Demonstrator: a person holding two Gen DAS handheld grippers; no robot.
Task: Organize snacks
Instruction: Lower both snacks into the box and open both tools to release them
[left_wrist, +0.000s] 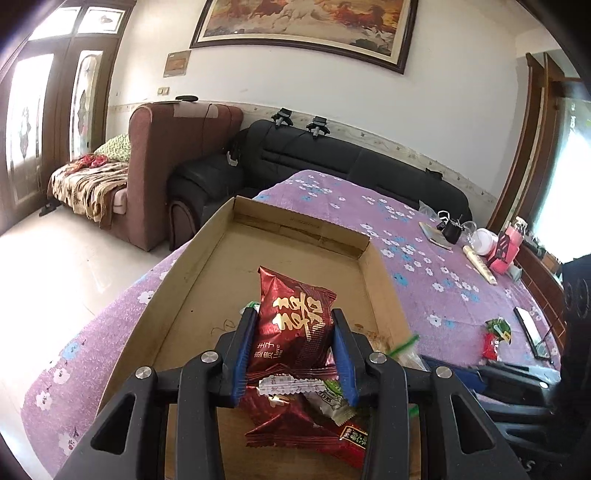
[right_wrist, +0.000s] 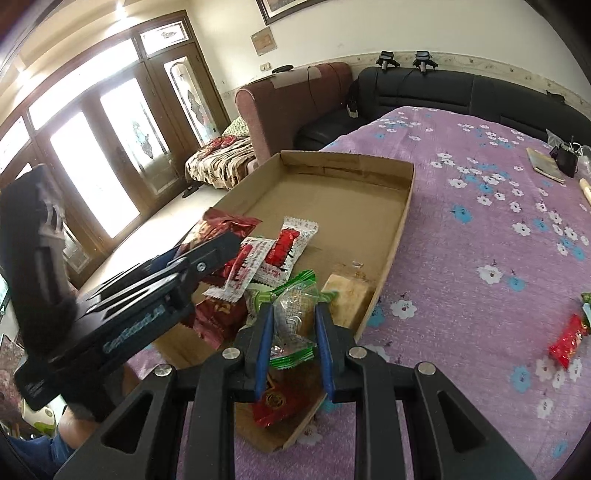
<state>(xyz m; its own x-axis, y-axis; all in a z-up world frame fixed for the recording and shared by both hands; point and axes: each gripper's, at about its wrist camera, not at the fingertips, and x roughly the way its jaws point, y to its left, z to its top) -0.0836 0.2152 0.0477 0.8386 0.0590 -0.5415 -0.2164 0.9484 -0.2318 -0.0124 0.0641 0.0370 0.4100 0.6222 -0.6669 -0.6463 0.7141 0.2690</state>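
Left tongs (left_wrist: 295, 350) are closed on a dark red packet (left_wrist: 295, 321), held upright over the cardboard tray (left_wrist: 192, 280). Right tongs (right_wrist: 293, 350) are clamped on a clear green-edged packet (right_wrist: 291, 325) above the tray's near end, where the snack pile (right_wrist: 266, 258) lies just ahead.

A black sofa (left_wrist: 332, 162) (against the wall) sits beside a maroon armchair (left_wrist: 177, 147).

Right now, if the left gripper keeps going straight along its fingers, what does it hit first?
The left gripper already holds a dark red snack packet between its fingers. Straight ahead lies the bare floor of the cardboard tray, then its far wall. Depth is unclear, but the tray floor likely comes first.
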